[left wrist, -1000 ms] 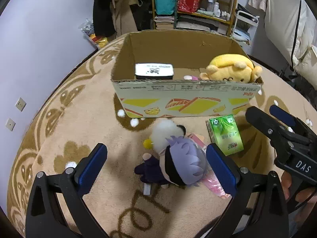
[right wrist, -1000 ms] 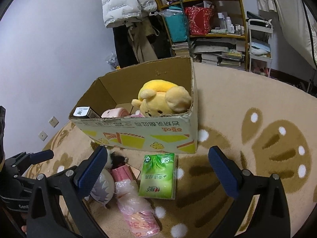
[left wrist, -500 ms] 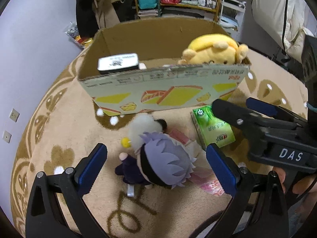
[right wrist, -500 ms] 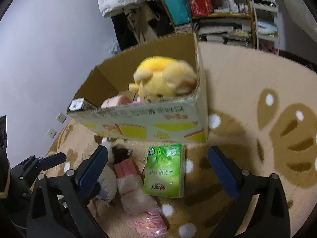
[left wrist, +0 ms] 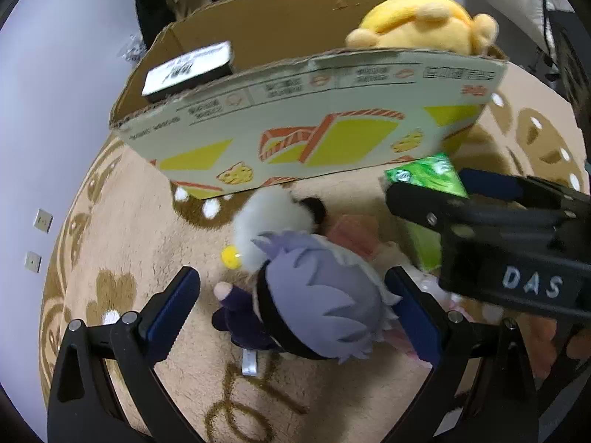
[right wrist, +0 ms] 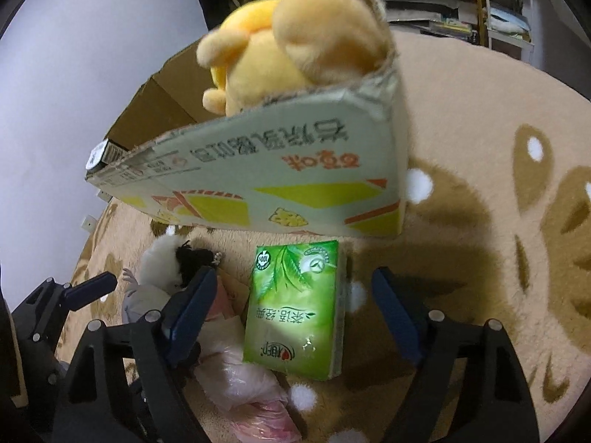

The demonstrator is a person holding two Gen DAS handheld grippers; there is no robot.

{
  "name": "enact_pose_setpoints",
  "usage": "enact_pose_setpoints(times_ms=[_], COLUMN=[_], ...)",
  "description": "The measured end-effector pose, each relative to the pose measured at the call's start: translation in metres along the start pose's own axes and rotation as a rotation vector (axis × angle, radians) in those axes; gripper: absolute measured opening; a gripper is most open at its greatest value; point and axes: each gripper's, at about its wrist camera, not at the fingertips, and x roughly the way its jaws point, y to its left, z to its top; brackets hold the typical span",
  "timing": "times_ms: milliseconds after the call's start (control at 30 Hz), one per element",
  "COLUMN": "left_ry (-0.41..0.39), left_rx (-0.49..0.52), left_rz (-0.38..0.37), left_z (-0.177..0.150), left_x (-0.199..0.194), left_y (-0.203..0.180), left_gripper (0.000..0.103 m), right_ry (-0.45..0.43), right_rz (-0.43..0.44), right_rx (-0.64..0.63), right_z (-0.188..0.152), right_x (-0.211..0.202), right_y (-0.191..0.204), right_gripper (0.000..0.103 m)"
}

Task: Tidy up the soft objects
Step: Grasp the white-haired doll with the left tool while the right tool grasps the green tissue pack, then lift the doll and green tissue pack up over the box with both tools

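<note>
The cardboard box (right wrist: pixel 295 170) stood just behind the green tissue pack (right wrist: pixel 295 306), which lay between the closing, still-untouching pads of the right gripper (right wrist: pixel 291 310). The doll (left wrist: pixel 314 302) was straddled by the wide-open, empty left gripper (left wrist: pixel 291 306). The pink bag (right wrist: pixel 236 365) beside the pack might be pinched with it.

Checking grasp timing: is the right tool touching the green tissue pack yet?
Apart. The right wrist view shows carpet between both fingers of the closing right tool and the green tissue pack.

tissue pack (right wrist: pixel 295 310) lies before the box (right wrist: pixel 280 184), doll (left wrist: pixel 317 306) left.
</note>
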Motion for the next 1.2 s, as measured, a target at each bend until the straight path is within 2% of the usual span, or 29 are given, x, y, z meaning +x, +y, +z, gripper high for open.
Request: enact_pose_setpoints(times_ms=[167,233,333,567,700,800,867,1033,1200], left_ry=[0.056,0.063,0.058,0.041,0.023,0.007,0.0,-0.012,-0.083], left_rx=[-0.07,-0.085,-0.1,-0.117,-0.154,-0.191,-0.218,-0.266,-0.271], left_rz=[-0.05,-0.065,-0.09,-0.106,-0.107,-0.102,-0.105,-0.102,-0.092], left_z=[0.0,-0.001,-0.004,-0.011,-0.017,-0.018,-0.019,-0.024,-0.028], left_x=[0.01,0.011,0.009,-0.004,-0.014,-0.022,-0.026,-0.036,-0.055], left_y=[0.014,0.017,0.022,0.023,0.032,0.041,0.048,0.06,0.07], left_gripper=[0.099,0.098,0.088,0.081,0.075,0.066,0.05,0.05,0.05], right_ry=[0.026,0.014,0.014,0.004,-0.035,-0.066,-0.086,-0.136,-0.204], right_rz=[-0.042,-0.08,-0.074,-0.087,-0.084,-0.083,-0.083,-0.089,-0.095], right_rx=[-0.039,-0.069,-0.069,-0.094,-0.098,-0.105,-0.113,-0.146,-0.179], right_z=[-0.003,-0.003,-0.002,-0.005,-0.008,-0.011,-0.013,-0.021,-0.026], right_x=[0.011,0.011,0.01,0.006,-0.01,-0.027,-0.036,-0.059,-0.083], right_y=[0.007,0.01,0.007,0.012,0.016,0.016,0.019,0.03,0.04], right_gripper=[0.081,0.059,0.059,0.058,0.058,0.057,0.057,0.057,0.057])
